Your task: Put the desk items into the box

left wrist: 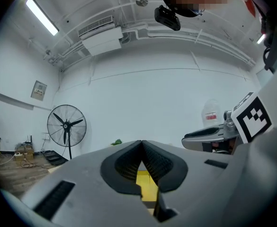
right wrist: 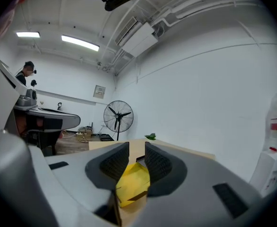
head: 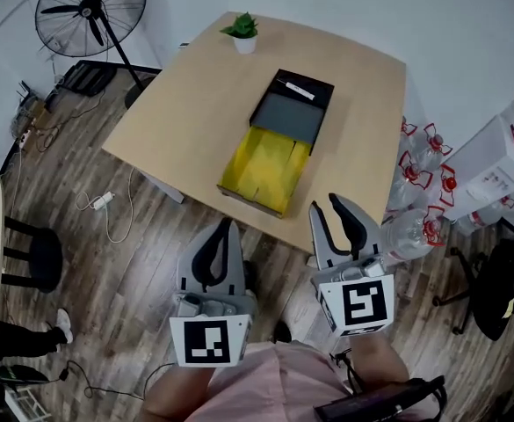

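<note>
On the wooden table [head: 195, 104] lies an opened box: a yellow-lined half [head: 265, 170] near the front edge and a black half [head: 292, 112] behind it. A white pen-like item [head: 296, 89] rests at the black half's far rim. Both grippers hang in front of the table, above the floor. My left gripper [head: 226, 227] is shut, its pads touching at the tip [left wrist: 141, 143], with nothing held. My right gripper [head: 325, 204] is open by a narrow gap [right wrist: 136, 148] and holds nothing. The yellow lining [right wrist: 132, 183] shows beyond its jaws.
A small potted plant [head: 242, 32] stands at the table's far edge. A floor fan [head: 90, 11] is at the back left, with cables on the floor. Water bottles [head: 419, 161] cluster right of the table. A black stool [head: 32, 253] stands at the left, and an office chair [head: 494, 288] at the right.
</note>
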The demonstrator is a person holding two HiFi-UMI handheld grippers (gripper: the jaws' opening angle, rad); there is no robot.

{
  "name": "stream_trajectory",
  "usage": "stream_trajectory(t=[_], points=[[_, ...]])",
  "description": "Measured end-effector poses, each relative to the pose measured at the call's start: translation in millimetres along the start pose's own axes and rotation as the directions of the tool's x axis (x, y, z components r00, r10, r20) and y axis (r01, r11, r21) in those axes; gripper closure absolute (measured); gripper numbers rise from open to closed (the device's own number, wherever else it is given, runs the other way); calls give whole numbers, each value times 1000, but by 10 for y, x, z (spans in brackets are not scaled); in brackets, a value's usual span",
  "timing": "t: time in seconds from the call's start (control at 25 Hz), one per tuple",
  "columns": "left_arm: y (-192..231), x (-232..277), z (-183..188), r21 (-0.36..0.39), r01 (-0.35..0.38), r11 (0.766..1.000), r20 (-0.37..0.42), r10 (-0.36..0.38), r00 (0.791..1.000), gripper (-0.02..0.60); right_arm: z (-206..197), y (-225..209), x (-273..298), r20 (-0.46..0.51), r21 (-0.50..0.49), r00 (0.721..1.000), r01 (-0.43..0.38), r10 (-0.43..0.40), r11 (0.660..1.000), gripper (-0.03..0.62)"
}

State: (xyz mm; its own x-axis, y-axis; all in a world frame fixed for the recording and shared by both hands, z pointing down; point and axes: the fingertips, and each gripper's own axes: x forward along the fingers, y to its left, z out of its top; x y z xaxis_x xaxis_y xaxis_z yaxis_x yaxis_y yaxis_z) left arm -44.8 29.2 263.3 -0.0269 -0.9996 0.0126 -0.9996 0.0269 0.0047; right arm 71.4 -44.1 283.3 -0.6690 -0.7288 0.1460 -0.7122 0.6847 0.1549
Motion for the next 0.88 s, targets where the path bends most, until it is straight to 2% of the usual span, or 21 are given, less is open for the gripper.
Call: stream_trajectory(t=[0.2, 0.48, 0.68, 0.88], points=[[461, 609, -139, -13, 37, 999, -20, -37, 999, 571, -30, -117, 684, -32, 3, 998, 47, -47, 999, 491], [863, 1371, -135, -18, 113, 993, -22, -114, 993, 571, 72, -370, 1429, -41, -7, 991, 126, -126, 992, 490], [1037, 1682, 57, -11, 149, 989, 22, -149, 989, 571, 331, -485, 1688, -14, -29, 985, 172, -172, 985, 490], [1042, 1872, 244, 1, 188, 982, 70, -188, 980, 571, 522, -539, 1798, 8, -52, 982, 188, -188, 981, 490]])
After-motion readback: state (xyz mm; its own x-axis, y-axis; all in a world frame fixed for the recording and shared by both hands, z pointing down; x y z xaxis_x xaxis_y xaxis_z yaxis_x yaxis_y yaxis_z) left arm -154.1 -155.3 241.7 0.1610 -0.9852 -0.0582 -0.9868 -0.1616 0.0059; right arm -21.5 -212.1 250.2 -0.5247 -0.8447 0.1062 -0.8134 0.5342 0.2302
